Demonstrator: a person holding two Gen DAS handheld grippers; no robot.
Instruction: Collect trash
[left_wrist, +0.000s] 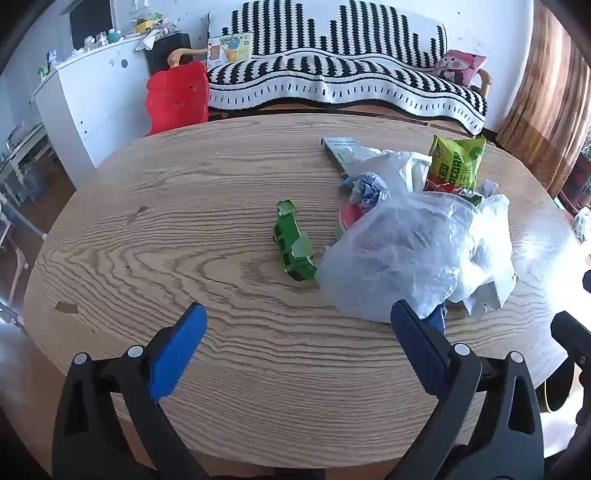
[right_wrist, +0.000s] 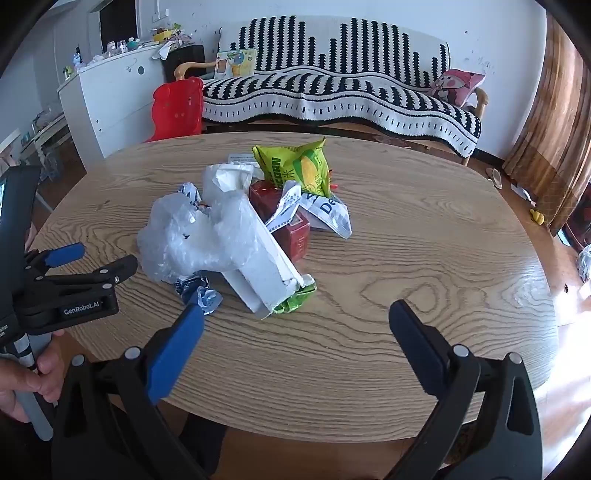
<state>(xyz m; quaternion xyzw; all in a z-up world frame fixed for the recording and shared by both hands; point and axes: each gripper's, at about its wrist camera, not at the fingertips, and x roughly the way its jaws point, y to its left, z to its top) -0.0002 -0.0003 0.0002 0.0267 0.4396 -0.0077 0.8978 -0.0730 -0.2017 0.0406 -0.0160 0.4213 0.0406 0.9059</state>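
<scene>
Both tongs stand spread wide and hold nothing: the left gripper (left_wrist: 295, 325) and the right gripper (right_wrist: 295, 325), each with two blue-padded fingers. On the oval wood-grain table (left_wrist: 147, 240) the trash lies in one pile: a crinkled clear plastic bag (left_wrist: 406, 251), one flattened green carton (left_wrist: 293, 243) just beside it, one corn snack packet (right_wrist: 299, 170) reading "CORN", one red box (right_wrist: 291, 232), one white foam piece (right_wrist: 266, 273).

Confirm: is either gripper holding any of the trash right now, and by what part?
Nothing held. Left gripper and right gripper both hang open above the table, short of the trash pile.
</scene>
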